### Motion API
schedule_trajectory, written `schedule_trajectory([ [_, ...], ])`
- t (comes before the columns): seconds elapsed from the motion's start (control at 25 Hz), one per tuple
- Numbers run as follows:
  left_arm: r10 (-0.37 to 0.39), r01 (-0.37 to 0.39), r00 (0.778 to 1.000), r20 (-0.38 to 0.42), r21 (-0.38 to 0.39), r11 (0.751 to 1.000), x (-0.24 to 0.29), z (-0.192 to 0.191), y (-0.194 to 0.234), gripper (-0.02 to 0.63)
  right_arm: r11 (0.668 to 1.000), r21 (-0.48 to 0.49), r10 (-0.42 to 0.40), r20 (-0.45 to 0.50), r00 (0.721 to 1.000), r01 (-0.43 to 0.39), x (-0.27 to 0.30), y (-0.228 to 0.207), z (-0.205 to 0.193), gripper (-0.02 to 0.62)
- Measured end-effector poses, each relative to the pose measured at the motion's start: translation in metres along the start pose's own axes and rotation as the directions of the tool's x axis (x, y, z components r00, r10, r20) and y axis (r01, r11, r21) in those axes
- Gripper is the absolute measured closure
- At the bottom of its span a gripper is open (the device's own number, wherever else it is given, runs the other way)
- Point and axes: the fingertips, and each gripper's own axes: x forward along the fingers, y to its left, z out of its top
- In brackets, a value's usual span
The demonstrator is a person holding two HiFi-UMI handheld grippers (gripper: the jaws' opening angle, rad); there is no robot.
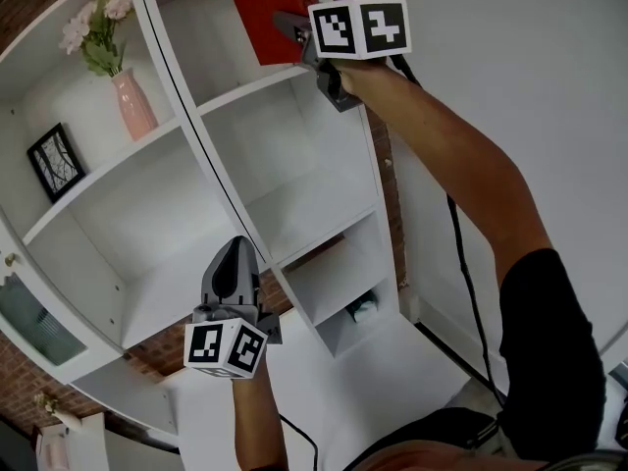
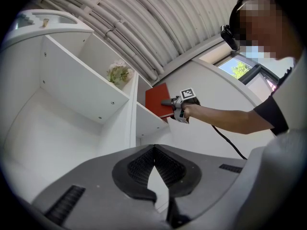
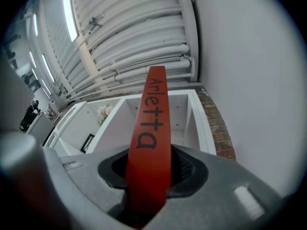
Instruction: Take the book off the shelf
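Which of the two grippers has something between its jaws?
The right gripper, raised high: its jaws grip the red book by its spine. The left gripper, lower down, is shut on nothing.

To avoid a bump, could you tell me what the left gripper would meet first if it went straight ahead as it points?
Most likely the white shelf unit, about at its upright divider. Nothing shows between the left gripper and it, though depth is unclear.

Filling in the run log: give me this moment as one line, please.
right claw: shut on spine of thin red book | book: in upper compartment of white shelving unit | left claw: shut, empty
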Motion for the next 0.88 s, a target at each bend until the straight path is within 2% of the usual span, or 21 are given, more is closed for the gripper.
schedule_trajectory([
  [0.32, -0.031, 0.031, 0.999, 0.013, 0.003, 1.000, 0.007, 0.008, -0.026, 0.607, 0.995, -0.052, 0.090, 0.168, 0.982, -0.082, -0.113, 0.017, 0.019, 0.439],
  [0.48, -0.046, 0.046, 0.998, 0.031, 0.017, 0.999, 0.009, 0.009, -0.038, 0.607, 0.993, -0.058, 0.114, 0.219, 0.969, -0.104, -0.170, 0.029, 0.013, 0.439],
  [0.64, -0.060, 0.059, 0.998, 0.034, 0.017, 0.998, 0.009, 0.002, -0.051, 0.607, 0.993, -0.043, 0.116, 0.200, 0.973, -0.109, -0.210, 0.042, -0.020, 0.439],
  [0.88, -0.057, 0.056, 0.997, 0.043, 0.028, 0.998, 0.005, -0.007, -0.064, 0.607, 0.988, 0.083, 0.116, 0.171, 0.978, -0.131, -0.251, 0.061, -0.089, 0.439],
])
